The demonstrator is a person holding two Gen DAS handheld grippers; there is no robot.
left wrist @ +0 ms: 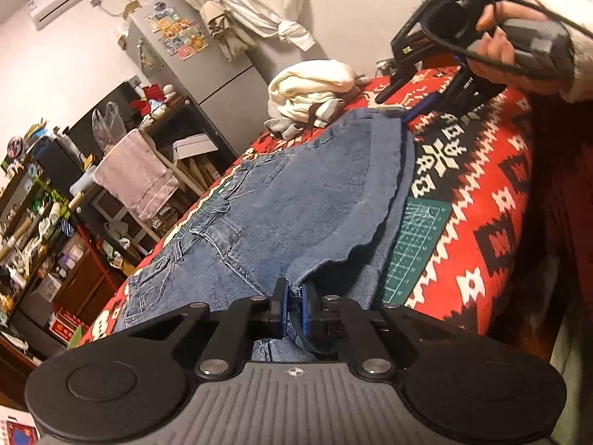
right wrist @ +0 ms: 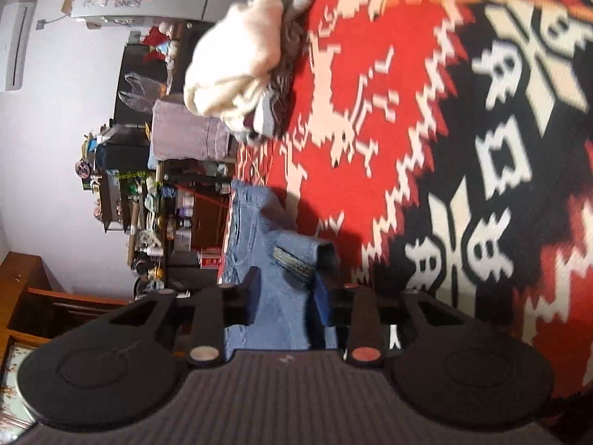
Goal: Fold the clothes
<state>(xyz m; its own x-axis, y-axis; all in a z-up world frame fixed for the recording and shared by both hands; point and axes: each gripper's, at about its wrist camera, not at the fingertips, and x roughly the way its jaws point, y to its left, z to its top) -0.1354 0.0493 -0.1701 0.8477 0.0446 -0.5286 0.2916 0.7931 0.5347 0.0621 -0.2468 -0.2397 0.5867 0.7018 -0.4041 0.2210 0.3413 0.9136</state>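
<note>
Denim shorts (left wrist: pixel 296 200) on patterned blanket (left wrist: pixel 481 200).
I see left gripper (left wrist: pixel 294 309) clamped on hem; right gripper (right wrist: pixel 285 293) spread wide, empty.

Black claw (left wrist: pixel 294 309), blue pads (left wrist: pixel 306 307), grey ribbed housing, seemingly cream fuzzy sleeve (left wrist: pixel 578 70)

Blue denim jeans (left wrist: pixel 296 200) lay flat on the red patterned blanket (left wrist: pixel 481 222) — folded over in layers, waistband and pockets facing up. A cream garment pile (left wrist: pixel 315 89) sat bunched just beyond them.
</note>
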